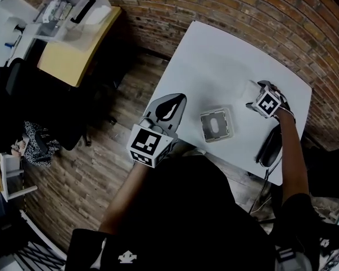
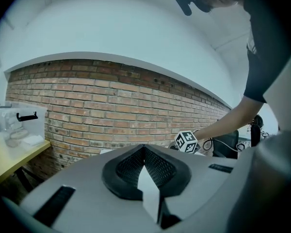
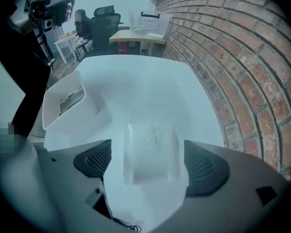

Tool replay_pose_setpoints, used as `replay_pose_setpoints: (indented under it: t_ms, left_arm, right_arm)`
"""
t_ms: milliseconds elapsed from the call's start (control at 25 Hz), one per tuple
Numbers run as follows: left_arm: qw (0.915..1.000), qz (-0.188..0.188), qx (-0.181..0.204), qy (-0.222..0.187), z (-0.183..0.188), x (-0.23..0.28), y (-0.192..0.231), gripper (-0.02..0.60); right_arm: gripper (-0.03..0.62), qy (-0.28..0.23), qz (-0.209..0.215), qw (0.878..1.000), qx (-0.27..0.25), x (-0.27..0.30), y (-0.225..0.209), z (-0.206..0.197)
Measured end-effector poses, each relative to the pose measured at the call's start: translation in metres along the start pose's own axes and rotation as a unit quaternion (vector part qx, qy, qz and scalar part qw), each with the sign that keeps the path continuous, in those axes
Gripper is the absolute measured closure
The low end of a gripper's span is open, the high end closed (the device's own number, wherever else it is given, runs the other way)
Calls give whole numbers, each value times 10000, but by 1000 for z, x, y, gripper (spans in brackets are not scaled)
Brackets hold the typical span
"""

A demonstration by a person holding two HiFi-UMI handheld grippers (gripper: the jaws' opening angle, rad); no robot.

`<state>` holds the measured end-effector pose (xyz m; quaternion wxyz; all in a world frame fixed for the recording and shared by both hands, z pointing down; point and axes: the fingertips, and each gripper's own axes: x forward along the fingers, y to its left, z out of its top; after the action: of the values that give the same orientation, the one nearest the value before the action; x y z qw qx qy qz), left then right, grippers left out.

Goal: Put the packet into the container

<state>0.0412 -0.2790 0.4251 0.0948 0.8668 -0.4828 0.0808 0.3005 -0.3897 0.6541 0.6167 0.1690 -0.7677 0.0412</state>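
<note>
Presently right gripper (image 3: 149, 165) points steeply down at the white table (image 1: 214, 55), near its far right corner; jaws stand wide apart; both mesh pads (image 3: 94, 161) clear of anything.

Packet (image 3: 150, 149): clear, squarish, lying flat on the table between the right jaws; a gap of bare table shows on each side between packet and pad; not gripped, not lifted.

Container (image 1: 204, 127): small, square, pale, open-topped; sits on the table between the two grippers, nearer the table's front edge; apart from the packet, to its left in the head view; something pale lies on its floor, too small to tell what.

Left gripper (image 2: 144, 148): held roughly level at the table's left front edge; jaws together, tips meeting, nothing between them; its view looks across the table to the brick wall (image 2: 111, 101), with the right gripper's marker cube (image 2: 186, 141) to the right.

Right forearm (image 1: 291, 145) reaches along the table's right side; a dark oblong thing (image 1: 268, 145) lies at that edge, beside the arm; cannot tell what it is.

Off to the far left: yellow desk (image 1: 68, 61) carrying a clear box (image 1: 73, 13); well apart from the table.
</note>
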Motion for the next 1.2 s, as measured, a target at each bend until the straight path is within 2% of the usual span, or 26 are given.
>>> replay_pose_setpoints:
  t_ms: [200, 440, 720, 800, 960, 1200]
  left_arm:
    - [9999, 104, 25, 42, -2, -5, 2, 576]
    - [9999, 50, 115, 54, 0, -5, -1, 577]
    - [9998, -27, 165, 70, 1, -4, -4, 575]
    - [9998, -69, 171, 66, 1, -4, -5, 577]
    - [9997, -131, 196, 63, 0, -1, -6, 576]
    - [9996, -219, 175, 18, 2, -3, -8, 575]
  right_arm:
    - [145, 170, 254, 9995, -23, 19, 0, 1]
    - [145, 346, 210, 9991, -127, 35, -2, -2]
    - [146, 443, 289, 9985, 105, 39, 3, -7]
    - [146, 453, 263, 9986, 13, 39, 2, -6]
    - [192, 458, 343, 9982, -173, 39, 3, -3]
    - [195, 389, 304, 9982, -340, 28, 12, 2]
